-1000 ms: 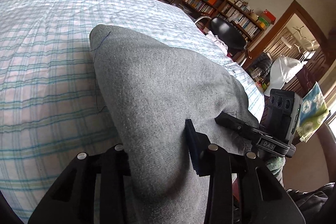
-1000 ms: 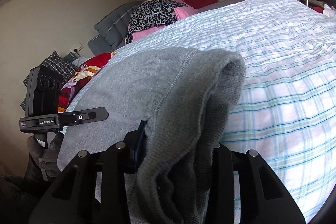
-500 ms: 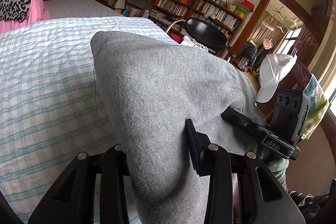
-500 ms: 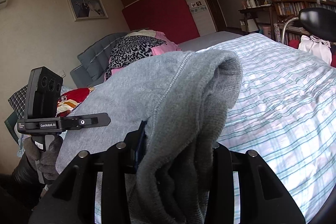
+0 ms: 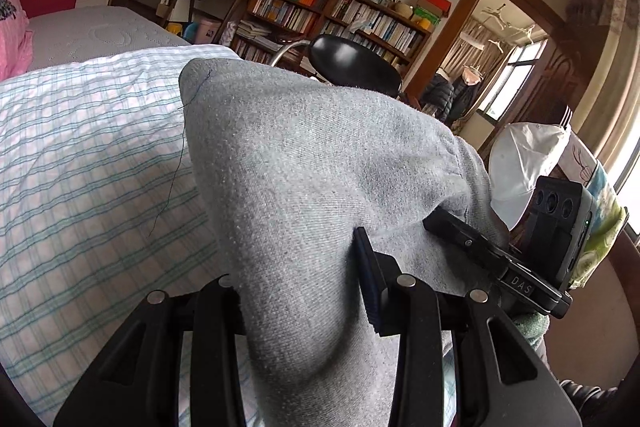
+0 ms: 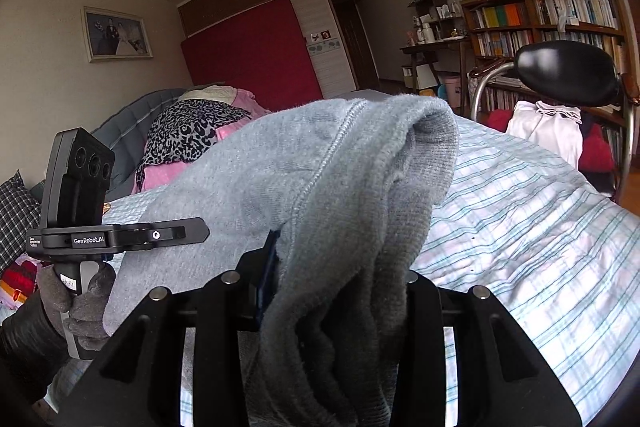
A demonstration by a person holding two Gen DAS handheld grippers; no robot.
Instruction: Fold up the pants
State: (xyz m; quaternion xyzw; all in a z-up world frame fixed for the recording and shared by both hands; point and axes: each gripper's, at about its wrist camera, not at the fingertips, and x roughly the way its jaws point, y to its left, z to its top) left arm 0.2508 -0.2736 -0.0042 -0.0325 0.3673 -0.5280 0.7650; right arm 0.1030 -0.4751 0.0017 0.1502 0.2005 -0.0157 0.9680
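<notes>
Both sets of jaws are clamped on the grey pants [image 5: 304, 163], each with a thick bunch of cloth squeezed between its pads. On my left gripper [image 5: 300, 291] the fabric rises out of the jaws in one smooth, taut fold that peaks ahead of the fingertips, with a loose dark thread [image 5: 176, 171] dangling off its left edge. On my right gripper [image 6: 332, 287] I have a bulkier wad: several layers with a ribbed hem and a stitched seam, heaped up and drooping over the right side of the jaws.

The pants stretch sideways between the two grippers, lifted clear of the checked bedsheet [image 5: 80, 155], which lies below and beyond both sets of jaws. From the left wrist I see the right gripper just to the right of my jaws, partly under the cloth; from the right wrist the left one sits to the left, gripped by a gloved hand [image 6: 76, 303].

Farther ahead of the left jaws stand a black chair back [image 5: 356, 61] and a bookshelf [image 5: 340, 15]. I think the lower part of the pants hangs beneath the jaws, but the grippers block my view there.
</notes>
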